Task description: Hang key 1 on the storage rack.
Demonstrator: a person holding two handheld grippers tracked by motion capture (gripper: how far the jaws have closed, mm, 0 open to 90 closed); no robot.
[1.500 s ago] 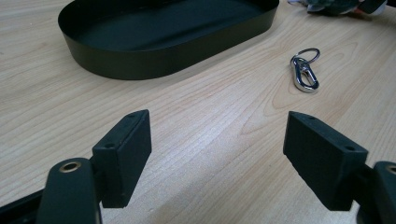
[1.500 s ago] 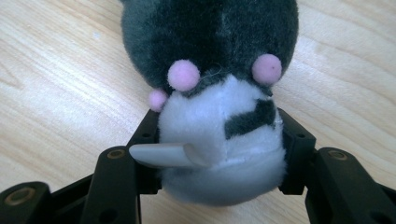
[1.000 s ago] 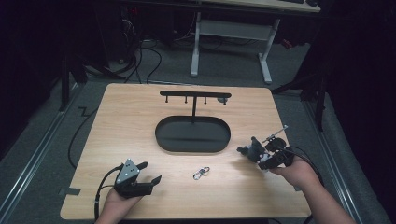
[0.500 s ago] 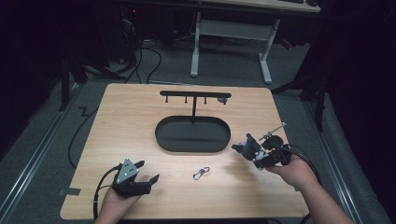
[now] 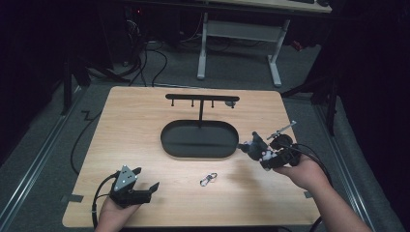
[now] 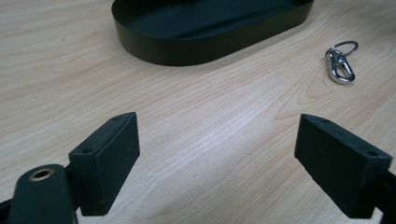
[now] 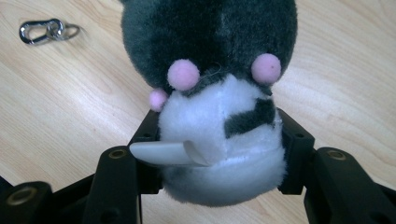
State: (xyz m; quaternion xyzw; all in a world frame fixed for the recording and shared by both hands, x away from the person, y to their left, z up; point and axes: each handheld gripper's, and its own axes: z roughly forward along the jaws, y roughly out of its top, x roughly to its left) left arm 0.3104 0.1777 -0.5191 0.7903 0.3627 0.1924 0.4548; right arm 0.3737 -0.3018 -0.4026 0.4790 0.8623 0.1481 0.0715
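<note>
A person works two hand-held grippers over a wooden table (image 5: pixel 145 125), where a black oval tray (image 5: pixel 199 140) with a hook rack (image 5: pixel 201 98) rising from its far side serves as the landmark. Near-left of the tray, the left hand-held gripper (image 5: pixel 145 186) rests low on the table with its jaws spread wide and nothing between them; its own camera looks across bare wood toward the tray wall (image 6: pixel 210 44). In front of the tray, apart from it, lies a silver clasp with a key ring (image 5: pixel 208 179). Just right of the tray, the right hand-held gripper (image 5: pixel 256 150) pinches a small grey-and-white plush toy (image 7: pixel 219 116) by its white lower body, the pads pressing in from both sides, the toy clear of the table.

The step in hand looks like bringing toy and clasp together; it would go best if the right grip stayed firm on the body, leaving the toy's loop free, while the empty left gripper reached for the clasp squarely across its flat sides.

Against the frame a second earlier, the left jaws have just been opening, with nothing between them, and the right hand-held gripper has lifted the toy slightly, closer to the tray's right end.
</note>
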